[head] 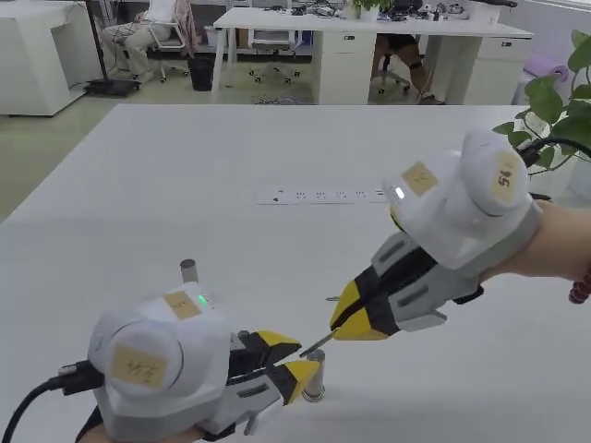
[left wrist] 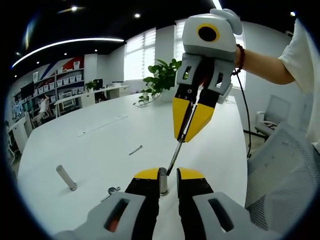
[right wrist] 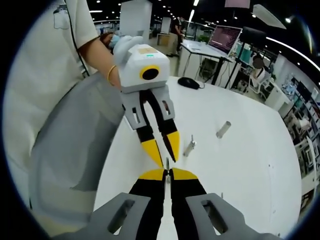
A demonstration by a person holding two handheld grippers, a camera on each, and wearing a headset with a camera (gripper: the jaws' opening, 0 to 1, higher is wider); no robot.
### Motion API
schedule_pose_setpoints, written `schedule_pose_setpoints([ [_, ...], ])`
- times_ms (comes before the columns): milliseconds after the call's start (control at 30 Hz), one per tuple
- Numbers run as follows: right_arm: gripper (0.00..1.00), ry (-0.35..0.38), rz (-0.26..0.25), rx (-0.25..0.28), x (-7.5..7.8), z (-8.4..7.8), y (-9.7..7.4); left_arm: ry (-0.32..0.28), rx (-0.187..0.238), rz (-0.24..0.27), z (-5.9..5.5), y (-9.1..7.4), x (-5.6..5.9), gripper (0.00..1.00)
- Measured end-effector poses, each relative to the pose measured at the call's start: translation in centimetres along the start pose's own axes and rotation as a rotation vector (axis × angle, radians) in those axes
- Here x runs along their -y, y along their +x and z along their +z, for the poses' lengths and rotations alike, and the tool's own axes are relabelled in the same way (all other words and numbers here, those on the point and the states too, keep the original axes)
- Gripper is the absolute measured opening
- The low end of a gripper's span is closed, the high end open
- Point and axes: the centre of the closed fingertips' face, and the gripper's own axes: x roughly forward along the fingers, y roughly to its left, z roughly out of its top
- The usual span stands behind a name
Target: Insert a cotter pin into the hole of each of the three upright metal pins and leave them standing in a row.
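Under both pairs of fingers lies the broad white surface (head: 185, 166), with room to work low and close to yourself. Your right gripper (head: 349, 328) hangs beyond and above the left fingers, angled down so that what it carries points at the work. Your left gripper (head: 294, 362) sits low over the surface, its fingers clamped on a metal pin (left wrist: 162, 182) that stands upright between the tips. That hold looks meant to stop the pin tipping or turning while you find the hole. Your right fingers are pinched tight on a cotter pin (left wrist: 175, 152), gripped by its upper end. Its free end reaches ahead of the tips and meets the metal pin near the top, just beside the left fingertips. By the look of it, the threading is at hand but not yet done. Well off to the left of the left fingers a second metal pin (head: 188, 270) stands alone. A spare cotter pin (left wrist: 135, 150) lies flat beyond those fingers, near enough to pick up.
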Motion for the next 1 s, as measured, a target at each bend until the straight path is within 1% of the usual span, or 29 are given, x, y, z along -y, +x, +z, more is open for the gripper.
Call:
schedule_pose_setpoints([
  [67,0.04,-0.002,0.011,0.008,-0.2,0.1,0.0,0.01,0.002,-0.011,0.0,-0.1,0.2,0.09],
  [167,0.04,0.001,0.025,0.017,-0.5,0.2,0.1,0.014,0.005,-0.027,0.1,-0.2,0.5,0.04],
  [300,0.04,0.003,0.04,0.026,-0.7,0.2,0.1,0.028,0.004,-0.039,0.0,-0.3,0.6,0.03],
  [500,0.04,0.008,0.061,0.028,-1.0,0.1,0.2,0.045,-0.01,-0.062,-0.3,-0.4,1.1,0.02],
  [633,0.04,0.004,0.073,0.02,-1.1,-0.2,0.4,0.061,-0.022,-0.077,-0.5,-0.5,1.4,0.01],
  [700,0.05,-0.004,0.074,0.011,-1.1,-0.4,0.5,0.08,-0.029,-0.085,-0.6,-0.5,1.5,0.0],
  [867,0.05,-0.033,0.078,-0.02,-1.2,-1.0,0.8,0.109,-0.033,-0.108,-0.6,-0.7,2.0,0.0],
  [933,0.05,-0.05,0.075,-0.04,-1.2,-1.4,0.9,0.113,-0.031,-0.126,-0.5,-0.8,2.3,0.0],
  [1000,0.05,-0.05,0.082,-0.047,-1.4,-1.6,1.0,0.122,-0.033,-0.135,-0.4,-0.9,2.4,0.0],
])
